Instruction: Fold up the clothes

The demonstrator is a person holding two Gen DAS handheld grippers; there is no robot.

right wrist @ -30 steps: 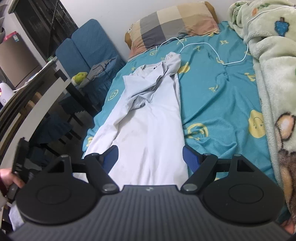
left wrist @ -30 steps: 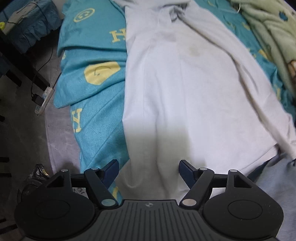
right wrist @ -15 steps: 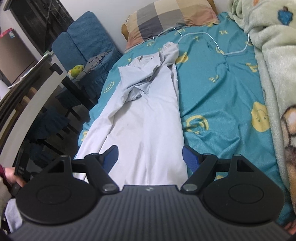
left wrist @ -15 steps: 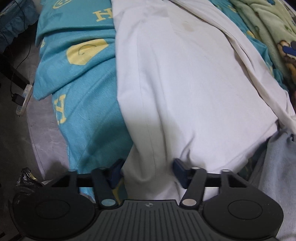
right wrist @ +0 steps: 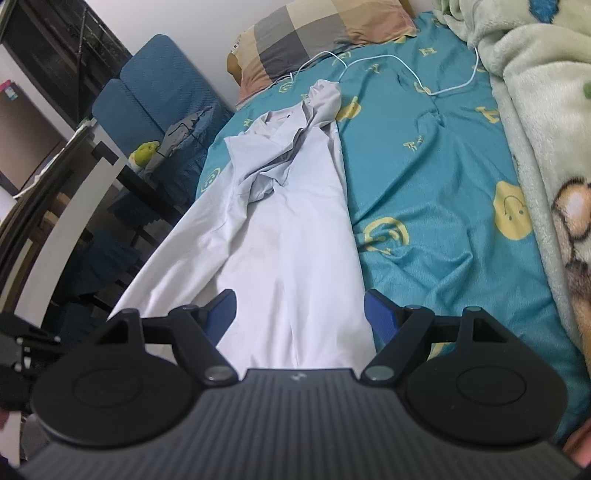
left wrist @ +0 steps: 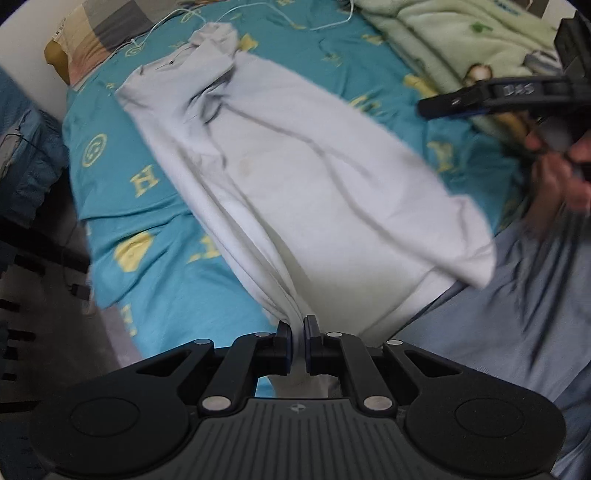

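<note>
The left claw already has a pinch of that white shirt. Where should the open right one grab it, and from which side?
Probably the free hem corner of the white shirt, on the edge nearest the teal sheet. The right gripper hovers open over that bottom end, so it could drop straight down from above. The left gripper pinches the opposite hem corner, so the matching corner would let both lift the hem evenly.

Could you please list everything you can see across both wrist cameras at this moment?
white garment: one, white, laid lengthwise on the bed, near hem pinched
bed sheet: one, teal with yellow prints, under the garment
pillow: one, checked grey, tan and pink, at the head
cable: one, white, on the sheet by the pillow
blanket: one, pale green plush, along the bed's right side
chair: one, blue, beside the bed
left gripper: shut on the hem
right gripper: open, above the garment
</note>
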